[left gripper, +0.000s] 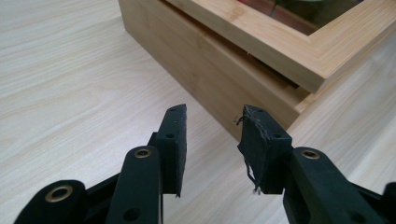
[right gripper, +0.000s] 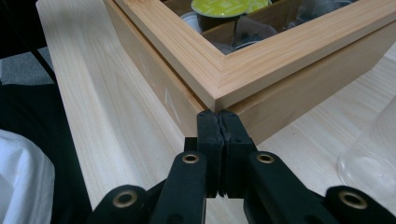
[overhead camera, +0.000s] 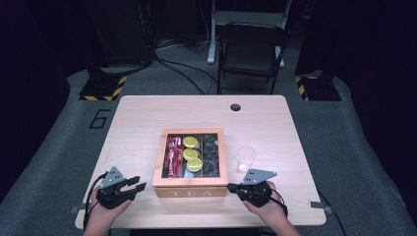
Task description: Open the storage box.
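Fingers of right gripper (right gripper: 218, 122) pressed together at tea box (right gripper: 280, 93) corner; left gripper (left gripper: 212, 122) spread, empty.

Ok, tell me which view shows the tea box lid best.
The high view: the whole lid frames the compartments. The right gripper view gives one lid corner above the shut right gripper; the left gripper view another corner.
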`<move>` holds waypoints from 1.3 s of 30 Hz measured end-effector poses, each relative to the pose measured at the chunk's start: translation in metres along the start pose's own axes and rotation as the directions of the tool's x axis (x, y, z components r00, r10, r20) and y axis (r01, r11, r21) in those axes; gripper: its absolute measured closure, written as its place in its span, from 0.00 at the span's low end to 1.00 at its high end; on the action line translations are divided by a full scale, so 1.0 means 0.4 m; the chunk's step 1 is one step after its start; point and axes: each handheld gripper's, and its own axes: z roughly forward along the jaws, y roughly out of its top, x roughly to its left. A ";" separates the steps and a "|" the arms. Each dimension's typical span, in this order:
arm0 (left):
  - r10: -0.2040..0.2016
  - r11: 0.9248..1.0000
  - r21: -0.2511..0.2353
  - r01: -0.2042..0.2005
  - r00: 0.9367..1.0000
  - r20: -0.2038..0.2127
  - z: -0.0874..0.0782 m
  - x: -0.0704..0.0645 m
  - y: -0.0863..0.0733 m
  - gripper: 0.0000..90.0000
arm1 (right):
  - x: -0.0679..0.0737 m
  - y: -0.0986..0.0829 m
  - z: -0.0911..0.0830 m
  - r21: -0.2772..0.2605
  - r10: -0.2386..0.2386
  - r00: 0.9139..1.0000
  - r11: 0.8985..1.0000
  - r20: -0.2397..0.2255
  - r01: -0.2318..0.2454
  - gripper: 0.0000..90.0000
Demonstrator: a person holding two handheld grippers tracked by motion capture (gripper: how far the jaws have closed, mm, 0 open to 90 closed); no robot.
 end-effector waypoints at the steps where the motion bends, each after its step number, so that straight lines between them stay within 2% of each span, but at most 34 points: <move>1: 0.002 1.000 -0.003 -0.002 1.000 0.003 -0.003 -0.004 0.001 0.68 | 0.000 0.002 -0.002 -0.009 0.003 1.000 1.000 0.003 -0.003 0.98; 5: 0.022 1.000 -0.021 -0.022 1.000 0.015 -0.013 -0.019 0.006 0.68 | -0.002 0.009 -0.007 -0.037 0.014 1.000 0.999 0.000 -0.014 0.98; 11: 0.045 0.998 -0.048 -0.044 0.999 0.019 -0.008 -0.048 0.023 0.64 | -0.002 0.012 -0.008 -0.047 0.011 1.000 0.999 -0.006 -0.011 0.98; 12: 0.065 0.997 -0.044 -0.064 0.998 0.021 0.000 -0.061 0.032 0.64 | -0.003 0.013 -0.009 -0.052 0.015 1.000 0.999 -0.005 -0.015 0.98; 14: 0.069 0.997 -0.045 -0.068 0.997 0.018 0.011 -0.071 0.038 0.64 | -0.001 0.013 -0.009 -0.057 0.018 1.000 0.998 0.004 -0.018 0.98; 18: 0.087 0.996 -0.029 -0.086 0.995 0.043 0.025 -0.081 0.052 0.62 | -0.002 0.013 -0.009 -0.059 0.016 1.000 0.998 0.002 -0.016 0.98; 22: 0.101 0.995 -0.030 -0.100 0.994 0.040 0.036 -0.089 0.057 0.62 | -0.002 0.012 -0.008 -0.060 0.022 1.000 0.998 -0.004 -0.023 0.98; 24: 0.101 0.994 -0.036 -0.101 0.995 0.017 0.043 -0.095 0.061 0.62 | -0.001 0.011 -0.012 -0.063 0.016 1.000 0.998 0.004 -0.016 0.98; 26: 0.102 0.994 -0.030 -0.102 0.995 0.021 0.042 -0.095 0.063 0.62 | 0.000 0.010 -0.013 -0.072 0.022 1.000 0.997 0.003 -0.022 0.98; 28: 0.104 0.994 -0.027 -0.104 0.994 0.013 0.042 -0.097 0.065 0.61 | 0.001 0.009 -0.018 -0.092 0.028 0.999 0.995 0.018 -0.027 0.91; 29: 0.096 0.995 -0.035 -0.096 0.995 0.003 0.043 -0.100 0.065 0.61 | 0.001 0.009 -0.018 -0.092 0.028 0.999 0.995 0.018 -0.027 0.91; 30: 0.102 0.994 -0.034 -0.102 0.995 0.002 0.041 -0.099 0.071 0.61 | 0.005 0.008 -0.023 -0.099 0.031 0.998 0.995 0.054 -0.026 0.84; 31: 0.096 0.995 -0.032 -0.096 0.995 0.004 0.039 -0.099 0.074 0.61 | 0.006 0.008 -0.026 -0.107 0.029 0.997 0.994 0.069 -0.022 0.82; 32: 0.102 0.994 -0.047 -0.103 0.995 -0.014 0.039 -0.099 0.077 0.59 | 0.007 0.009 -0.030 -0.112 0.034 0.995 0.993 0.093 -0.023 0.81; 33: 0.102 0.994 -0.047 -0.103 0.995 -0.014 0.039 -0.099 0.077 0.57 | 0.007 0.009 -0.030 -0.112 0.034 0.995 0.993 0.093 -0.023 0.81; 34: 0.110 0.993 -0.050 -0.111 0.994 -0.026 0.033 -0.098 0.090 0.55 | 0.004 0.015 -0.037 -0.113 0.030 0.992 0.994 0.121 -0.016 0.76; 36: 0.102 0.993 -0.050 -0.103 0.995 -0.018 0.030 -0.098 0.097 0.53 | 0.003 0.021 -0.042 -0.119 0.035 0.991 0.993 0.133 -0.020 0.74; 37: 0.099 0.993 -0.064 -0.100 0.995 -0.015 0.024 -0.095 0.110 0.52 | 0.001 0.034 -0.047 -0.127 0.034 0.990 0.992 0.137 -0.016 0.70; 39: 0.098 0.993 -0.068 -0.099 0.995 -0.012 0.018 -0.092 0.123 0.52 | 0.002 0.048 -0.049 -0.126 0.014 0.988 0.992 0.152 0.006 0.66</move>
